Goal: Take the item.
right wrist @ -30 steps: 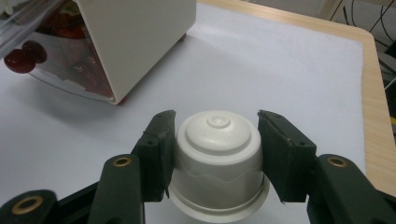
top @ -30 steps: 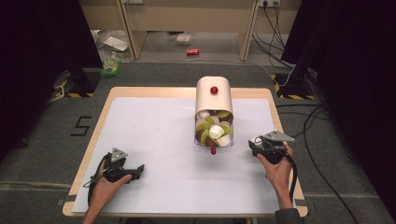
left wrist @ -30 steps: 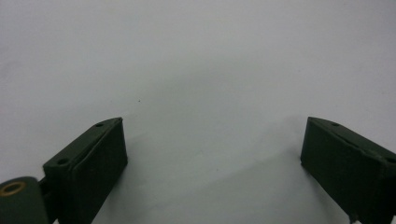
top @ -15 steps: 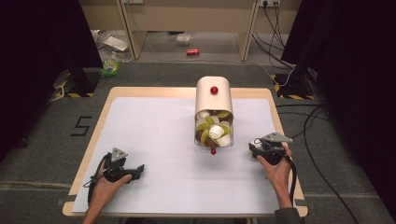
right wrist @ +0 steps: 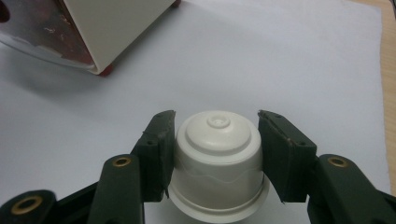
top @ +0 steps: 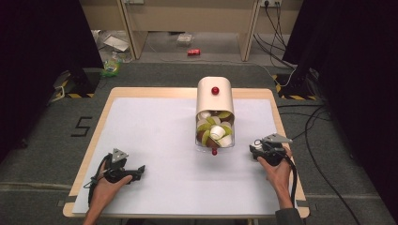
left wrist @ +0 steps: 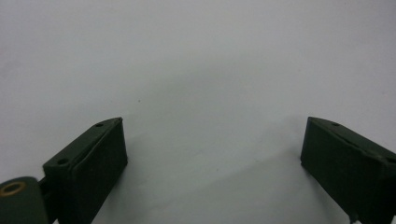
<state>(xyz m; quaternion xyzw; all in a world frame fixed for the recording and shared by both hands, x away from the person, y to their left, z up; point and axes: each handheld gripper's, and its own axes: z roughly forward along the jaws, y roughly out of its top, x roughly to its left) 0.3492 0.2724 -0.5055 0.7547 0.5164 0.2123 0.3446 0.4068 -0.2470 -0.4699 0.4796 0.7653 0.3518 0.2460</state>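
Observation:
A cream dispenser box (top: 215, 101) lies on the white table mat (top: 155, 136), its open end toward me and packed with white, green and brown capsules (top: 214, 129). In the right gripper view, my right gripper (right wrist: 217, 116) is shut on a white capsule (right wrist: 217, 149), a pad pressing on each side of it just above the mat. In the high view the right gripper (top: 254, 149) sits to the right of the box's open end. My left gripper (top: 140, 169) rests at the front left of the mat. Its jaws (left wrist: 212, 126) stand wide open over bare mat.
The box's corner and a red foot (right wrist: 106, 71) lie close ahead and left of the right gripper. The table's wooden edge (top: 281, 126) runs along the right. Cables (top: 324, 140) and small litter lie on the floor around the table.

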